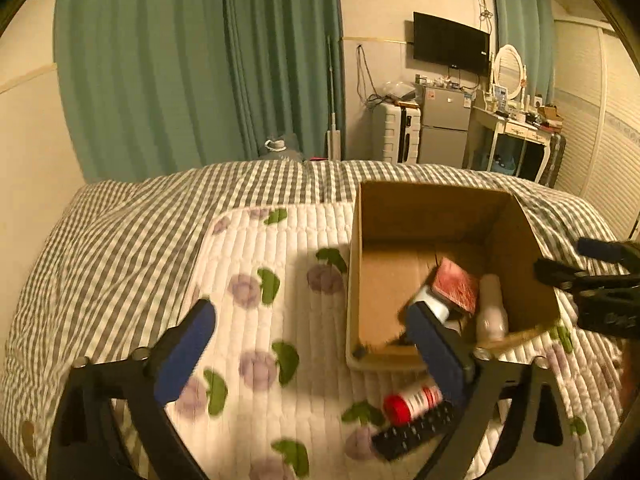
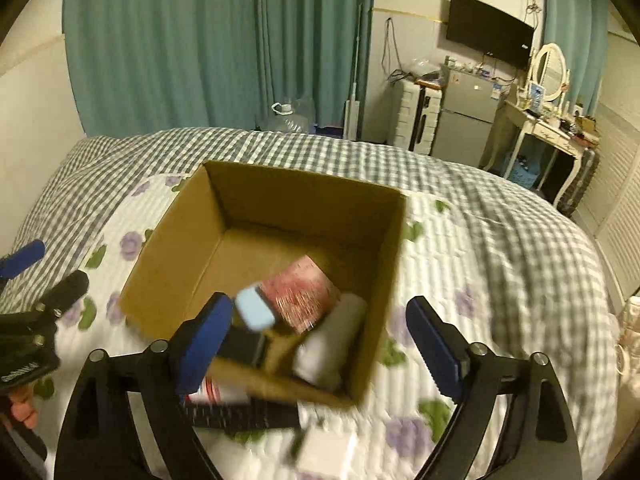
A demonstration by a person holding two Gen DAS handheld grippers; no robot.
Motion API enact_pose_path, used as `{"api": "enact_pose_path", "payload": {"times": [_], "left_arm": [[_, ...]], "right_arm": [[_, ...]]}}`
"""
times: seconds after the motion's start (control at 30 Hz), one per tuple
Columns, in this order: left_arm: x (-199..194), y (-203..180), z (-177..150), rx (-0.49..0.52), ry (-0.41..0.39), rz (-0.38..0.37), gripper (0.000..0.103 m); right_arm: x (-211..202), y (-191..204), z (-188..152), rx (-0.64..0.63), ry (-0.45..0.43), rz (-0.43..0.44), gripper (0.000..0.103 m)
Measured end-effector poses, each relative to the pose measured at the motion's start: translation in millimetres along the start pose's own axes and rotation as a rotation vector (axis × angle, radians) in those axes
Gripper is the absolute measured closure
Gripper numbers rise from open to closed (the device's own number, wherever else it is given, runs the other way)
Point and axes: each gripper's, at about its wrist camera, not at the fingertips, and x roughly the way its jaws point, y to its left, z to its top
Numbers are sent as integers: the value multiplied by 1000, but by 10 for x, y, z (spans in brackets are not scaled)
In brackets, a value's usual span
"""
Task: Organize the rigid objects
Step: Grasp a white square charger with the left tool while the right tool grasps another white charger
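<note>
An open cardboard box [image 1: 400, 208] [image 2: 304, 192] stands on the quilted bed pad. Inside lie a red packet [image 1: 458, 286] [image 2: 300, 292], a white bottle [image 1: 492, 308] [image 2: 332, 340] and a black item with a light blue end [image 2: 254, 312] [image 1: 432, 304]. In front of the box lie a red-capped bottle [image 1: 412, 400] and a black remote [image 1: 416, 430] [image 2: 240, 414]. My left gripper [image 1: 310, 348] is open and empty, left of the box's near corner. My right gripper [image 2: 322, 340] is open and empty above the box's near edge.
A white flat object [image 2: 328, 456] lies on the pad [image 1: 256, 264] near the right gripper. The checked bedspread [image 2: 460, 184] covers the bed. Green curtains, a fridge, a suitcase and a dressing table stand beyond the bed.
</note>
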Motion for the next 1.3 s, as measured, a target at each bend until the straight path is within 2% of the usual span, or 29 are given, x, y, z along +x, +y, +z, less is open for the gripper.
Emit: {"api": "enact_pose_path", "payload": {"times": [0.13,0.27,0.5,0.63,0.8,0.97,1.0,1.07,1.1,1.17,1.3], "left_arm": [[-117,-119,-220,-18,29,-6,4],[-175,-260,-455,-37,58,-24,4],[-53,-562,-828,-46,128,-28,4],[76,-785,-1040,-25,194,-37,4],[128,-1038,-1220,-10,236,-89,4],[224,-1249,-1325,38,266,-77,5],[255,-1276,-1354,34,276,-91,8],[304,-1330,-1416,42,301,-122,32],[332,-1365,-1446,60,314,-128,38],[347,-1400,-1486,87,317,-136,62],[258,-1270,-1434,25,301,-172,63]], "right_arm": [[-288,-83,-281,-21,13,-33,12],[-388,-184,-587,-19,36,-36,12],[-155,-337,-1039,-31,102,-58,12],[100,-462,-1284,31,157,-13,12],[172,-560,-1330,82,176,23,12],[196,-563,-1348,97,179,8,12],[205,-557,-1347,100,179,8,12],[209,-561,-1345,104,179,11,12],[208,-565,-1345,105,179,12,12],[214,-565,-1349,104,182,6,12],[231,-554,-1356,99,190,1,12]]}}
